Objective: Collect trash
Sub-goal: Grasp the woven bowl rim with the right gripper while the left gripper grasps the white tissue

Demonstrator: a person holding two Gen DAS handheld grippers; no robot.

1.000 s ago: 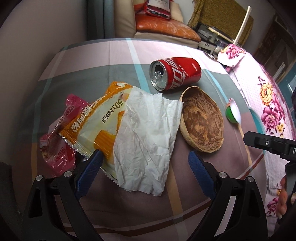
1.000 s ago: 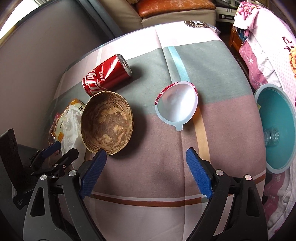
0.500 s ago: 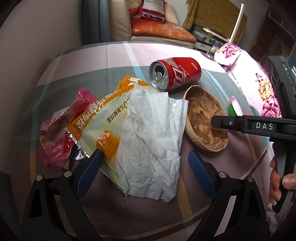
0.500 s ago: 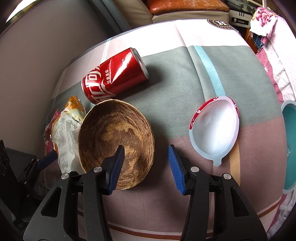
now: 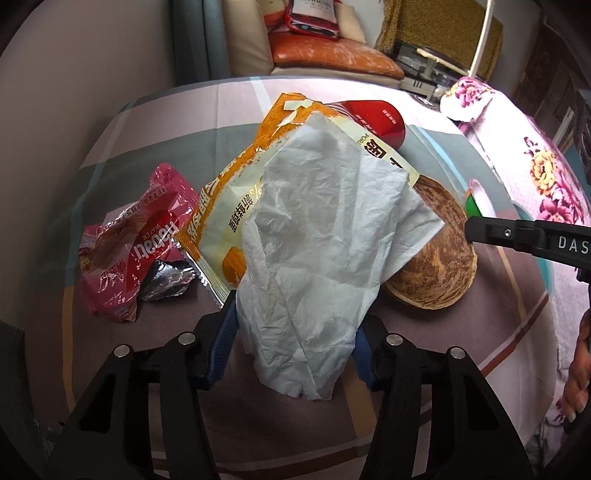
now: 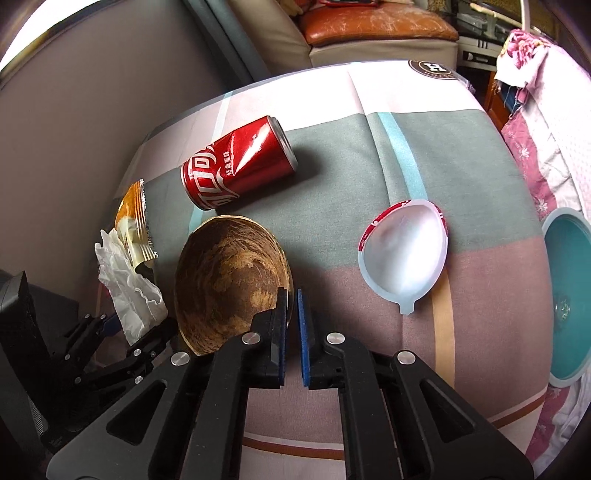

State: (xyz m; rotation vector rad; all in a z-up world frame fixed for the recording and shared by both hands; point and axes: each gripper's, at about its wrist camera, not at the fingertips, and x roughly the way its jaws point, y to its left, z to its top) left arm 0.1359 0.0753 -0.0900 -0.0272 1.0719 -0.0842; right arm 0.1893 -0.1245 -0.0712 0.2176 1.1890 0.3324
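Observation:
My left gripper (image 5: 295, 343) is shut on a crumpled white tissue (image 5: 325, 258) and the orange snack wrapper (image 5: 236, 192) under it, holding them tilted up off the table. A pink wafer wrapper (image 5: 133, 254) lies left of them. My right gripper (image 6: 291, 314) is shut on the near rim of the brown wooden bowl (image 6: 225, 277), which also shows in the left wrist view (image 5: 436, 269). A red cola can (image 6: 236, 162) lies on its side behind the bowl. A white peel-off lid (image 6: 402, 251) lies to the right.
The table has a plaid cloth (image 6: 369, 155). A teal bin (image 6: 569, 295) stands off the right table edge. A sofa with an orange cushion (image 6: 376, 22) is behind. A floral cloth (image 5: 546, 177) lies at the right.
My left gripper closed on the tissue and orange wrapper and lifted them. My right gripper moved left and closed on the bowl's rim.

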